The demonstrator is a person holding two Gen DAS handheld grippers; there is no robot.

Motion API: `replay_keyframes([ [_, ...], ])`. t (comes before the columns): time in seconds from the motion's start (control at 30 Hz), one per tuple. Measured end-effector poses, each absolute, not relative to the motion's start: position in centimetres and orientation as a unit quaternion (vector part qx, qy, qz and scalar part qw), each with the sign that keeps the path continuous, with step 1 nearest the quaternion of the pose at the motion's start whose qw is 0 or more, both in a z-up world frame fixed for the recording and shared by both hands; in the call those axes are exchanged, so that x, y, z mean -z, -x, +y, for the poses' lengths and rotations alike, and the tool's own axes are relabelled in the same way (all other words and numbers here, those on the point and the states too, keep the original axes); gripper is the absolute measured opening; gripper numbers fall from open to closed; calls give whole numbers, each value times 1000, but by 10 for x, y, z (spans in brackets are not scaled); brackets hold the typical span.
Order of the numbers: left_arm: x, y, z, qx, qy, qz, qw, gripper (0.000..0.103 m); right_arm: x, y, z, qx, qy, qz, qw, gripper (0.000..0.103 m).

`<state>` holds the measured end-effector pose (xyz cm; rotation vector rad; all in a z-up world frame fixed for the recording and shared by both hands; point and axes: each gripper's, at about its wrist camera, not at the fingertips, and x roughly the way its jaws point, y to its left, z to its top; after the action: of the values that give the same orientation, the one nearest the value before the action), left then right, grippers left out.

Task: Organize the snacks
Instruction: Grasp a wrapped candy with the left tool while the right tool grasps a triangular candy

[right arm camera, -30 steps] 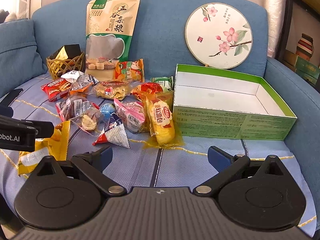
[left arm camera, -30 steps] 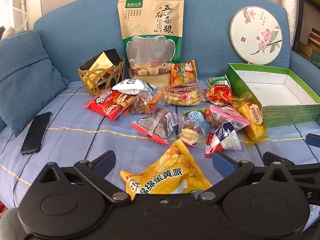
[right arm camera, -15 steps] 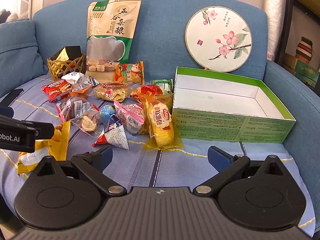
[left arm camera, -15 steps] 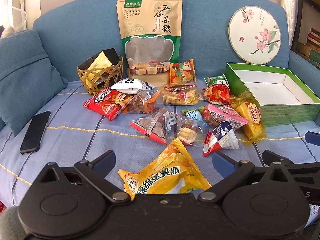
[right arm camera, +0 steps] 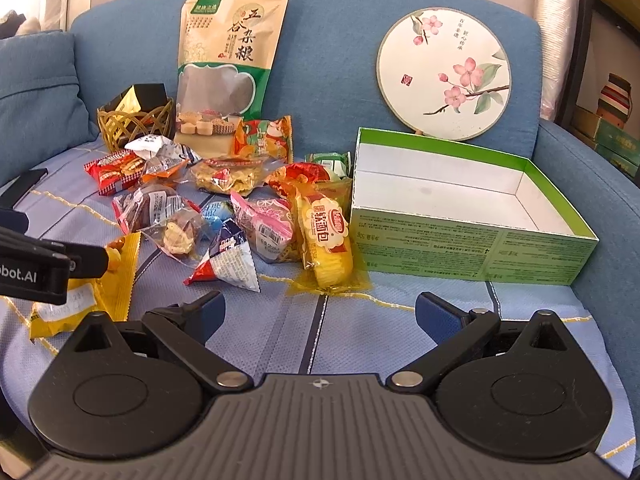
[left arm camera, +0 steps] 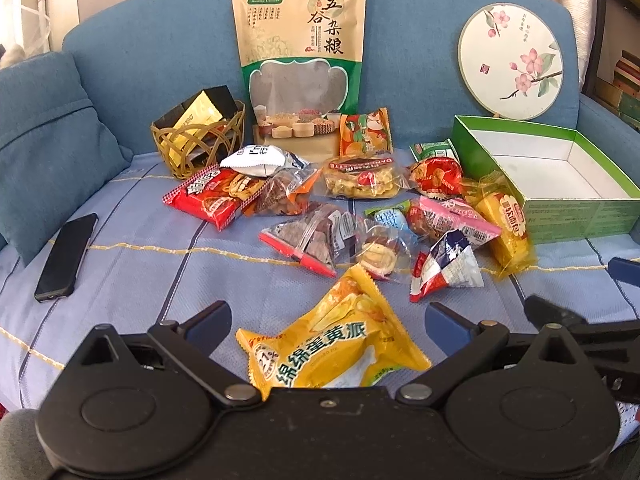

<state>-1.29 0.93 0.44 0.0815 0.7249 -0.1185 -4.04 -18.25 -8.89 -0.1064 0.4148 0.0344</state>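
Note:
Several wrapped snacks lie in a loose pile [left arm camera: 360,216] on the blue sofa seat, left of an empty green box [left arm camera: 560,200] [right arm camera: 472,248] with a white inside. My left gripper [left arm camera: 328,320] is open, its jaws either side of a yellow egg-pie packet [left arm camera: 332,352] lying on the seat. My right gripper [right arm camera: 320,312] is open and empty, low over the seat in front of a yellow soft-bread packet [right arm camera: 326,240] and the box's front wall. The left gripper's side shows in the right wrist view [right arm camera: 48,264].
A tall grain pouch [left arm camera: 300,64] and a round painted fan [left arm camera: 512,60] lean on the sofa back. A woven basket [left arm camera: 200,148] holds a dark box. A black phone [left arm camera: 66,258] lies at the left by a blue cushion [left arm camera: 44,140].
Both grippers have drifted slightly; the scene sits a little lower and closer in both views. Both stay open. No snack has moved.

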Motion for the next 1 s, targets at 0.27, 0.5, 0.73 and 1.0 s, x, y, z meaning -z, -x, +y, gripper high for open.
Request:
replay_keyframes([
  [0.27, 0, 23, 35, 113, -9, 354, 928, 103, 96, 27, -182, -111, 47, 191, 974, 103],
  [0.5, 1, 12, 50, 157, 32, 369, 915, 103, 94, -20, -157, -164, 66, 234, 956, 103],
  [0.73, -3, 1, 51, 177, 36, 371, 911, 102, 108, -42, -151, -135, 80, 252, 955, 74],
  [1.0, 3, -59, 1, 214, 4, 365, 906, 78, 108, -14, -171, -121, 91, 253, 955, 73],
])
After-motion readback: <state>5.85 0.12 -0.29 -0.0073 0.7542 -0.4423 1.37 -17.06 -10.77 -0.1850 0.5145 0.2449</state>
